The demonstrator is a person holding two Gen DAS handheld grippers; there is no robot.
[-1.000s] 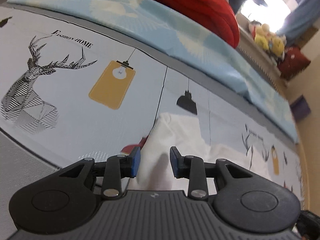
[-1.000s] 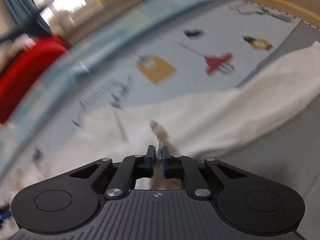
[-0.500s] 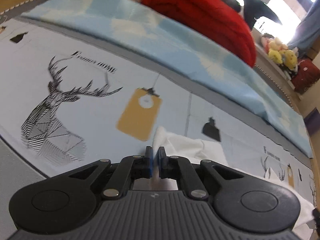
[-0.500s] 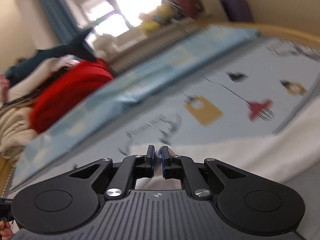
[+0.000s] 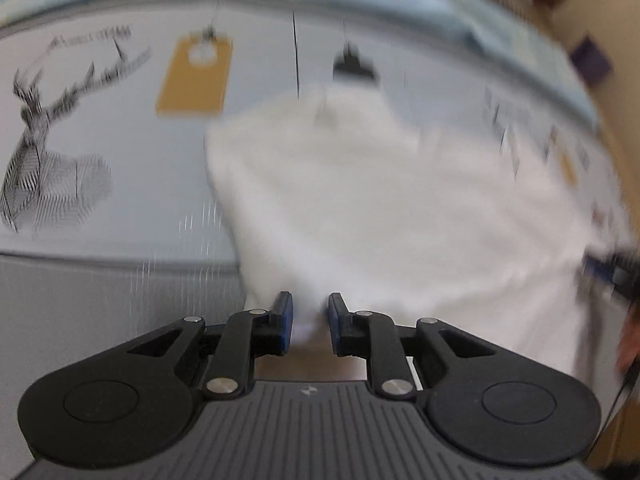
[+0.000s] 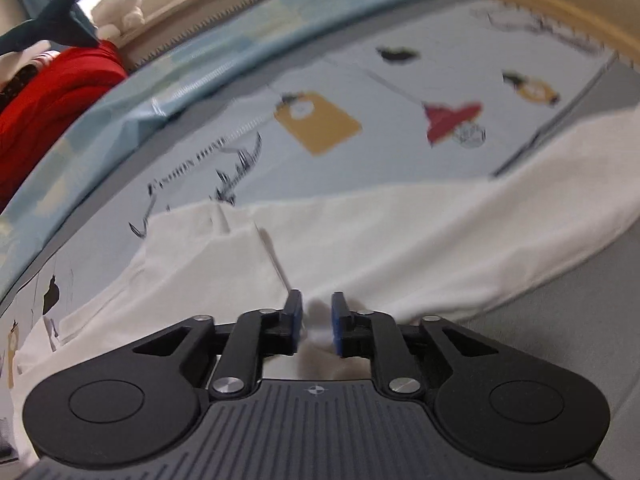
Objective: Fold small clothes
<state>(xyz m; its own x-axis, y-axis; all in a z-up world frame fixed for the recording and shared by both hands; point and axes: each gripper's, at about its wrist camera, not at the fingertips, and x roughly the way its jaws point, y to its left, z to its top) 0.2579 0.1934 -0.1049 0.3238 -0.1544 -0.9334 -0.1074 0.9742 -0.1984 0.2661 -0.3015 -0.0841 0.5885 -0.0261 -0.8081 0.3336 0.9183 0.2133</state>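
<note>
No container shows in either view. The white garment (image 5: 380,208) lies spread on the printed bed sheet (image 5: 132,148), which carries a deer drawing (image 5: 48,160) and a yellow tag print (image 5: 194,76); the left view is much blurred. The left gripper (image 5: 310,320) points steeply down over the near edge of the garment. Its jaws stand a little apart, with white cloth between them, and the pads do not press on it. The right gripper (image 6: 316,322) also tilts down over the garment (image 6: 400,248), its jaws a little apart as well. Half a second ago both grippers were closed on a raised fold of the cloth; their jaws have just been opening, and the cloth now lies flatter. A red blanket (image 6: 44,92) is at the far left of the right view.
</note>
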